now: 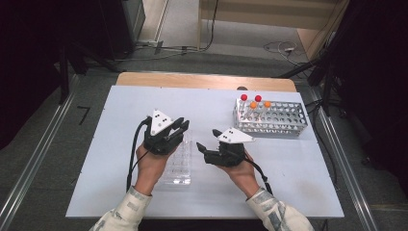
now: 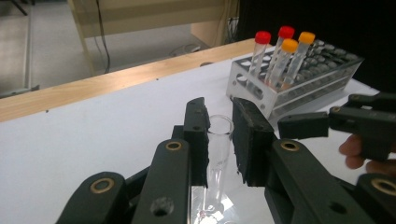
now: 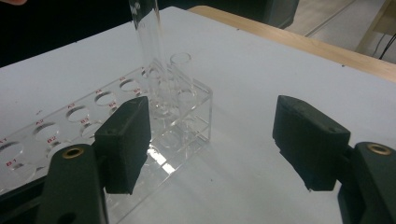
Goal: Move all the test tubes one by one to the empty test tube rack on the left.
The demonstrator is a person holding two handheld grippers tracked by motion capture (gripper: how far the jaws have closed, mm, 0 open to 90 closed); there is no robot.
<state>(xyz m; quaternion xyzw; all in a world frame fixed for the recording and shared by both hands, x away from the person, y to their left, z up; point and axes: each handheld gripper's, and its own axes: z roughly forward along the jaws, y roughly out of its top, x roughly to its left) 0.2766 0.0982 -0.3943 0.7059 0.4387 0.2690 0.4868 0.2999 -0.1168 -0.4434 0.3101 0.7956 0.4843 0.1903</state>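
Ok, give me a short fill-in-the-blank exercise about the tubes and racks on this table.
1. The left gripper is shut on a clear ____ tube.
2. The right gripper has its jaws ____, with nothing between them.
3. The grey rack holds two tubes with red caps and two with ____ caps.
4. The clear rack has holes labelled in ____ lettering.

Missing words: glass; open; orange; red

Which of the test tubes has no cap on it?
The clear tube between the left gripper's pads has an open top. The four tubes standing in the metal rack carry red or orange caps.
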